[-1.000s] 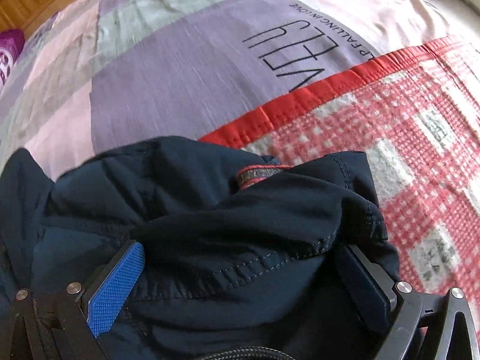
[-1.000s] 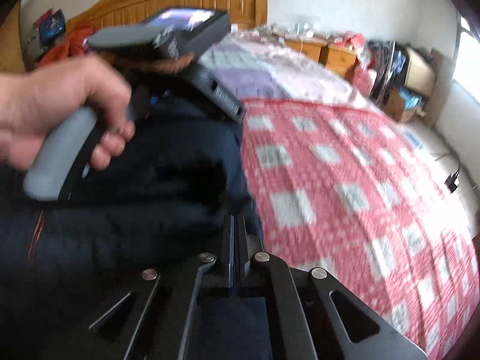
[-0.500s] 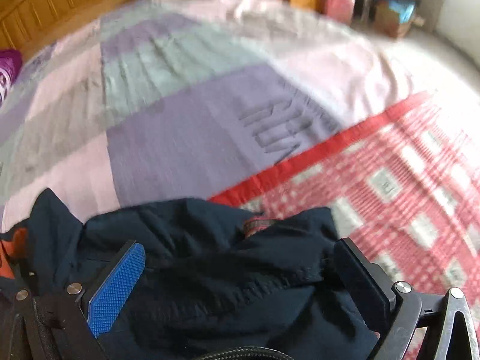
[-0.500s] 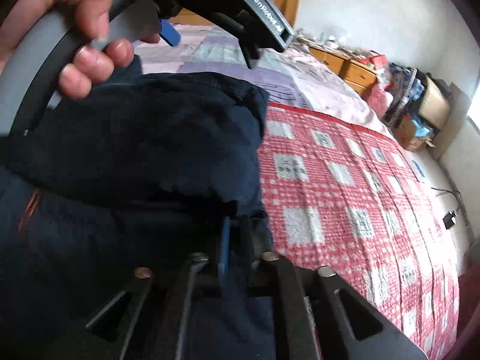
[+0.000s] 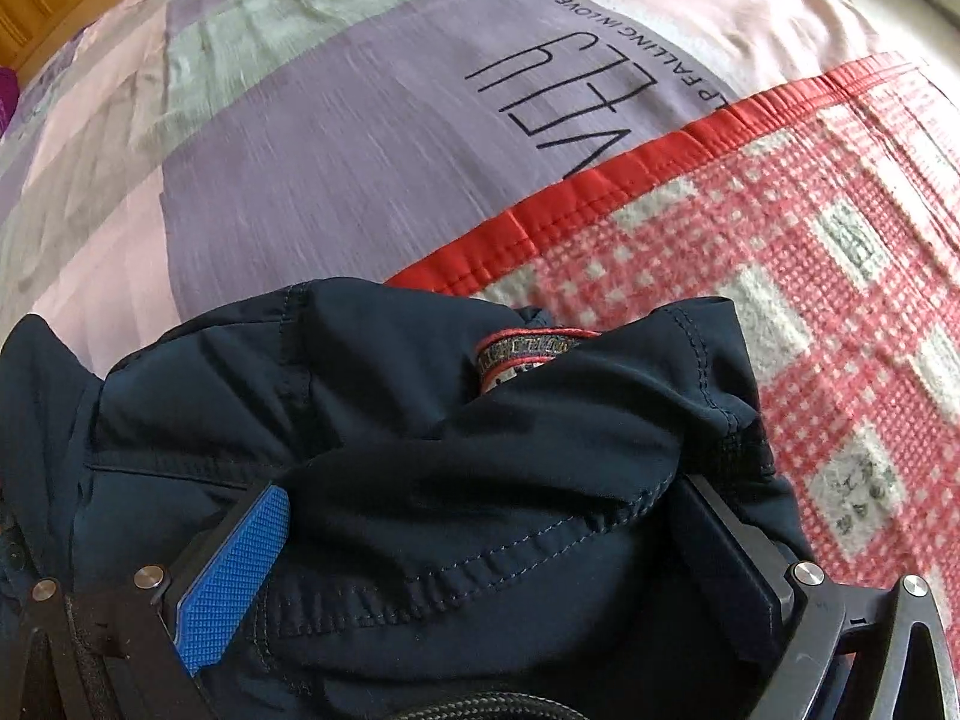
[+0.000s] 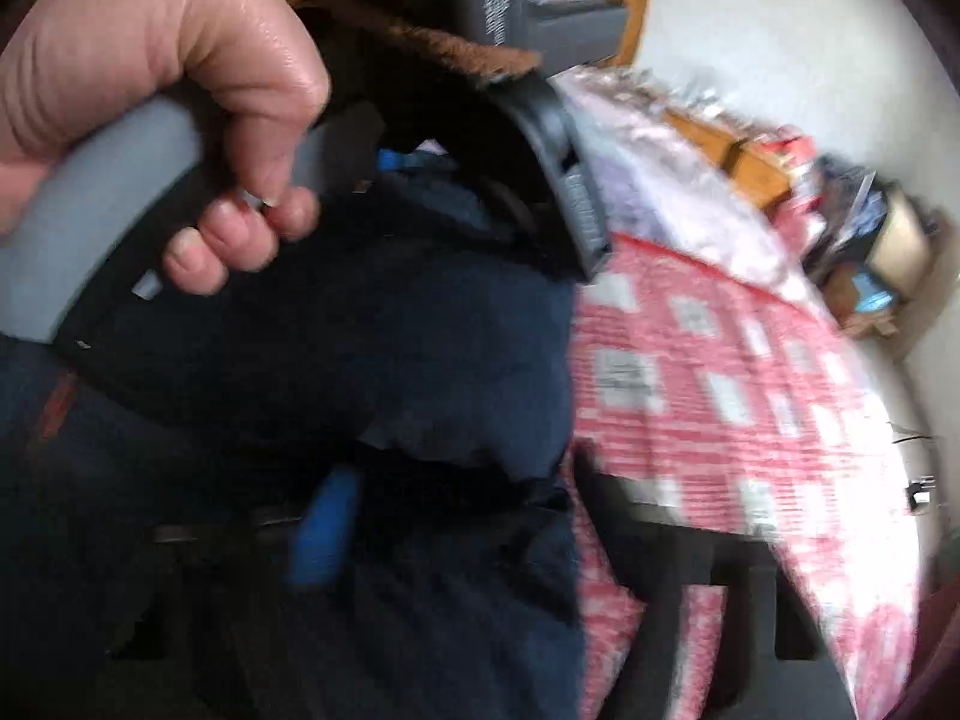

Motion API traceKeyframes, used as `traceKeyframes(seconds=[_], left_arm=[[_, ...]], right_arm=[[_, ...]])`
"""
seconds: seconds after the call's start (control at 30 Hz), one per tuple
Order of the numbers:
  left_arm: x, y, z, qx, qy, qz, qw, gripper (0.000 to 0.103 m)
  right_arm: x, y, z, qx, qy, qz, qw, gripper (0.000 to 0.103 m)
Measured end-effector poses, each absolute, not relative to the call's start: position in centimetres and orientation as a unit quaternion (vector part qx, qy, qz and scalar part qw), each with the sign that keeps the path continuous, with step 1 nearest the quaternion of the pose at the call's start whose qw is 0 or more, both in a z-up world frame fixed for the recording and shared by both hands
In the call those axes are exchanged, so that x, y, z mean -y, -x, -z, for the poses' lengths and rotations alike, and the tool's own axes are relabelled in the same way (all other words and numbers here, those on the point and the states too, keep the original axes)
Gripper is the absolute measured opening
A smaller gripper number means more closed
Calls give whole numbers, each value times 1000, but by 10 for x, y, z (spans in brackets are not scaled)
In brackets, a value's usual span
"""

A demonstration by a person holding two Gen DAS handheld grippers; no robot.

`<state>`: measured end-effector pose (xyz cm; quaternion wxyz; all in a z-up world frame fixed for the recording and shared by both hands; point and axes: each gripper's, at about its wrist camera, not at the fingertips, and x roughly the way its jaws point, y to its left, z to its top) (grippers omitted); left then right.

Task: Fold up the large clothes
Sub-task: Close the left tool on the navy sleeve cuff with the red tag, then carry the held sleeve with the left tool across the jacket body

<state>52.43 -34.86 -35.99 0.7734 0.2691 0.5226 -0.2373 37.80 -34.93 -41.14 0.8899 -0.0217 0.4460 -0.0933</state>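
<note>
Left gripper (image 5: 480, 516) jaws spread wide around bunched navy jacket (image 5: 420, 420); right gripper (image 6: 456, 516) jaws closing, jacket fabric between them.

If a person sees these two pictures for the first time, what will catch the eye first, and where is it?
The dark navy garment fills the lower half of the left wrist view, bunched between the left tongs, on a red checked blanket beside a lilac sheet with black lettering. In the blurred right wrist view, a hand gripping the other tool's grey handle fills the upper left, above the same navy cloth.
</note>
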Motion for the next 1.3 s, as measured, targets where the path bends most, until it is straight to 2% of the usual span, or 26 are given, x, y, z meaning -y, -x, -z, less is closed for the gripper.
traceKeyframes(seconds=[0.07,0.1,0.3,0.43,0.6,0.73,0.93,1.07,1.13,1.2,1.3], left_arm=[[350,-526,363,-528,-268,234,771,103],[351,-528,364,-530,-268,233,770,103],[358,-535,377,-550,-270,210,762,103],[353,-530,362,-550,-249,220,766,103],[282,-493,322,-473,-179,254,824,103],[203,-467,323,-436,-149,220,860,103],[85,-471,358,-472,-87,94,872,103],[40,-462,352,-461,-62,80,882,103],[25,-455,339,-443,-46,76,892,103],[9,-457,327,-427,-14,72,901,103],[-10,-472,326,-420,-12,39,906,103]], right_arm=[[348,-373,410,-438,35,94,893,8],[348,-368,409,-435,34,86,896,7],[336,-352,409,-431,82,83,895,3],[326,-345,410,-433,110,77,891,3],[348,-325,401,-439,39,93,893,4],[369,-306,384,-429,-28,117,895,4],[358,-315,368,-424,-48,111,898,4],[336,-343,361,-429,-45,105,896,4],[328,-352,361,-432,-43,104,895,9],[320,-359,360,-430,-50,106,895,27],[305,-371,360,-429,-52,105,896,31]])
